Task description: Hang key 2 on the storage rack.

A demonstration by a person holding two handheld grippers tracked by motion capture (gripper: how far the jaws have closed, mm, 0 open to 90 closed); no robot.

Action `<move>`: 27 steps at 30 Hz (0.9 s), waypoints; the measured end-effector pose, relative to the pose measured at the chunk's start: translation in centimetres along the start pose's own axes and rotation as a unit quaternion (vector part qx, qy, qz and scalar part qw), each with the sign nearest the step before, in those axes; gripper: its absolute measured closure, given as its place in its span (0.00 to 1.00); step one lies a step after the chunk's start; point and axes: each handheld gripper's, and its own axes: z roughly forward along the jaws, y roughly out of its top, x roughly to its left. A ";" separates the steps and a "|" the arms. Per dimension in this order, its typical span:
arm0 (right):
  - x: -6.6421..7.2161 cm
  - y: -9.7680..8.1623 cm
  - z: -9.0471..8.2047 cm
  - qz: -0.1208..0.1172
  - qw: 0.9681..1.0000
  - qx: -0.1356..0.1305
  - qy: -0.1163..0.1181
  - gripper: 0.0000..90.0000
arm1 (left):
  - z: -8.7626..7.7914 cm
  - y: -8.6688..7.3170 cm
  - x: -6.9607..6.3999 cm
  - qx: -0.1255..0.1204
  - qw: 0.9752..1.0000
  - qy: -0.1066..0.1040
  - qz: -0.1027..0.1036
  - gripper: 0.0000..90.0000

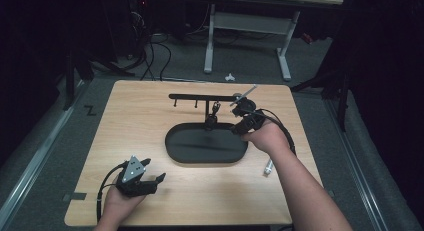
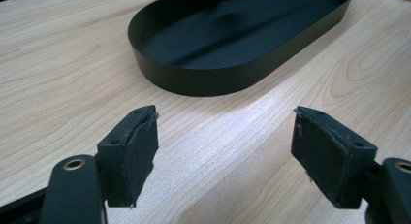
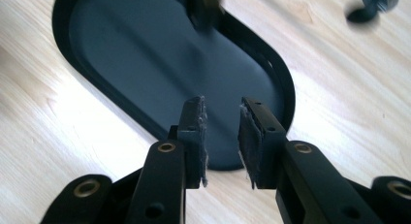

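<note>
The right tongs (image 1: 239,122) hovered over the near end of the black oval tray (image 3: 72,20) in the middle of the tabletop (image 1: 150,116), jaws parted by a narrow gap with nothing between them. Behind the tray stood a black hook rack (image 1: 200,97) with a small dark item hanging (image 1: 214,113); what it was, I couldn't tell. The left tongs (image 2: 223,151) waited wide open and empty near the front edge. To my eye, the right should open wider and line up squarely before closing on anything.
</note>
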 end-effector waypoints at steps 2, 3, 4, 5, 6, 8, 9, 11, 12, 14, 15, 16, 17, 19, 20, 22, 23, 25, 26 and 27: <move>-0.4 -0.8 0.0 0.003 1.000 0.000 0.001 0.79 | 0.0 0.0 0.0 0.003 1.000 -0.001 0.002 0.28; -0.6 -1.2 -0.1 0.005 1.000 0.002 0.003 0.79 | 0.0 0.0 -0.1 0.003 1.000 -0.002 0.001 0.28; -0.8 -1.6 -0.1 0.009 1.000 0.003 0.001 0.79 | 0.1 0.0 -0.1 0.003 1.000 -0.002 0.001 0.28; -1.0 -2.1 0.0 0.010 1.000 0.005 0.003 0.78 | 0.1 0.0 -0.1 0.003 1.000 -0.002 0.002 0.28; -1.2 -2.5 0.0 0.012 1.000 0.007 0.000 0.78 | 0.1 0.0 -0.1 0.004 1.000 -0.002 0.002 0.28; -1.7 -3.4 0.2 0.019 1.000 0.013 0.000 0.78 | 0.1 0.0 -0.2 0.003 1.000 -0.001 0.003 0.28; -1.9 -3.8 0.2 0.022 1.000 0.016 0.000 0.77 | 0.1 0.0 -0.2 0.004 1.000 -0.002 0.004 0.28; -2.4 -4.8 0.4 0.030 0.999 0.018 -0.001 0.77 | 0.1 0.0 -0.2 0.004 1.000 -0.002 0.004 0.28; -2.6 -5.3 0.5 0.035 0.999 0.021 -0.001 0.76 | 0.2 0.0 -0.2 0.004 1.000 -0.002 0.004 0.28; -3.2 -6.3 0.7 0.043 0.999 0.025 -0.003 0.74 | 0.2 0.0 -0.2 0.005 1.000 -0.003 0.005 0.28; -3.5 -6.8 0.8 0.047 0.999 0.025 -0.001 0.73 | 0.2 0.0 -0.2 0.005 1.000 -0.003 0.006 0.28; -3.7 -7.3 1.0 0.056 0.998 0.027 -0.003 0.71 | 0.3 0.0 -0.2 0.007 1.000 -0.004 0.006 0.28; -4.0 -7.8 1.2 0.058 0.998 0.029 -0.007 0.70 | 0.3 0.0 -0.2 0.006 1.000 -0.004 0.006 0.28; -4.6 -8.8 1.7 0.072 0.997 0.036 -0.009 0.67 | 0.4 0.0 -0.3 0.007 1.000 -0.004 0.007 0.28; -5.0 -9.2 2.1 0.075 0.996 0.036 -0.011 0.66 | 0.4 0.0 -0.3 0.008 1.000 -0.005 0.008 0.28; -5.7 -10.0 2.8 0.086 0.995 0.042 -0.023 0.63 | 0.4 0.0 -0.4 0.010 1.000 -0.005 0.009 0.28; -6.0 -10.4 3.1 0.090 0.995 0.041 -0.031 0.62 | 0.4 0.0 -0.4 0.010 1.000 -0.006 0.009 0.28; -6.8 -11.1 3.8 0.105 0.993 0.038 -0.045 0.64 | 0.5 0.0 -0.4 0.011 1.000 -0.006 0.010 0.28; -7.1 -11.3 4.1 0.112 0.992 0.041 -0.051 0.66 | 0.5 0.0 -0.4 0.012 1.000 -0.007 0.009 0.28; -7.5 -11.6 4.5 0.117 0.991 0.045 -0.056 0.68 | 0.6 0.0 -0.4 0.014 1.000 -0.008 0.010 0.28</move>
